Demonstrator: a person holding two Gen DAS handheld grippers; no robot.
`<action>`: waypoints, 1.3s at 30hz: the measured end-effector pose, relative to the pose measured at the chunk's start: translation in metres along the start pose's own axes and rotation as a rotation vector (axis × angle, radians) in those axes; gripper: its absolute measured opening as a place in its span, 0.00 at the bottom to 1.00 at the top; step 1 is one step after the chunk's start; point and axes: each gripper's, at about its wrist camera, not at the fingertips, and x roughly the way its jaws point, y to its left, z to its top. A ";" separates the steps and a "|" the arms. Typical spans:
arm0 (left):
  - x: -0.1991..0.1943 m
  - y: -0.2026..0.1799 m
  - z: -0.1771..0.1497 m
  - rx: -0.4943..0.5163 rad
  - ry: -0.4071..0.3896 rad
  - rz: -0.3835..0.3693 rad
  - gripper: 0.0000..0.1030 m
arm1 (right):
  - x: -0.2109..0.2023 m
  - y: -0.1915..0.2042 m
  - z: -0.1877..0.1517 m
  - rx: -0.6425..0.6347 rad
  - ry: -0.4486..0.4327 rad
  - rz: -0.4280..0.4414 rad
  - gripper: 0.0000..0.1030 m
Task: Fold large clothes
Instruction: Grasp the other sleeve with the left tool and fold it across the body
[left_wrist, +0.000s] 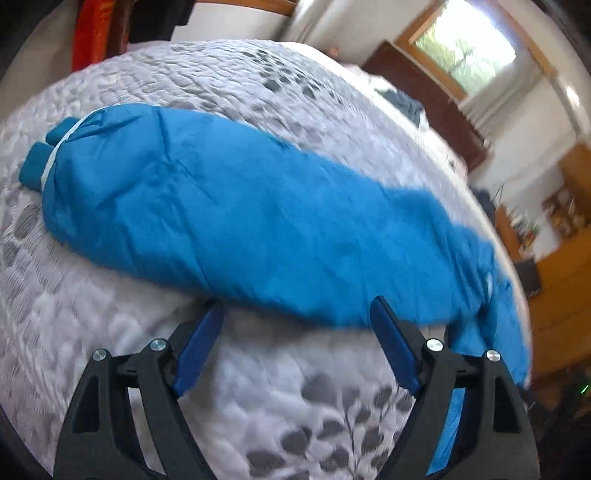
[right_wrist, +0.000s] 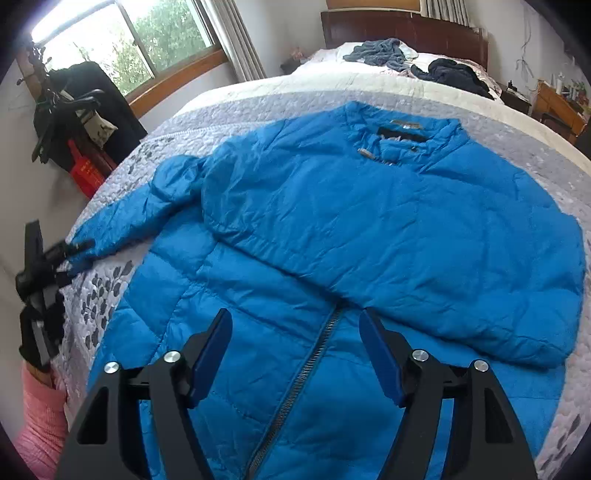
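Crinkly matt nylon jacket (right_wrist: 369, 229), quilted cloth bedspread (left_wrist: 258, 387)

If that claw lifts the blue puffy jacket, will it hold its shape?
Probably not: the blue jacket looks soft and quilted, so it would likely droop. Its smooth, crinkled shell may slip. It seems light for its bulk; one sleeve already lies limp on the bedspread.

Left gripper (left_wrist: 297, 308): black angular frame, blue flat finger pads, four silver round screws | Right gripper (right_wrist: 295, 319): same black frame, blue pads, silver screws | Person: pink knitted sleeve (right_wrist: 38, 424), black glove (right_wrist: 37, 336)
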 end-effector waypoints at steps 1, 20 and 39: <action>0.001 0.004 0.007 -0.020 -0.008 -0.010 0.79 | 0.004 0.001 -0.001 -0.001 0.003 -0.002 0.70; -0.006 0.027 0.042 -0.159 -0.114 -0.025 0.12 | 0.017 -0.016 -0.012 0.039 0.005 -0.022 0.70; -0.060 -0.200 -0.014 0.380 -0.281 -0.141 0.08 | -0.028 -0.070 -0.026 0.125 -0.072 -0.107 0.70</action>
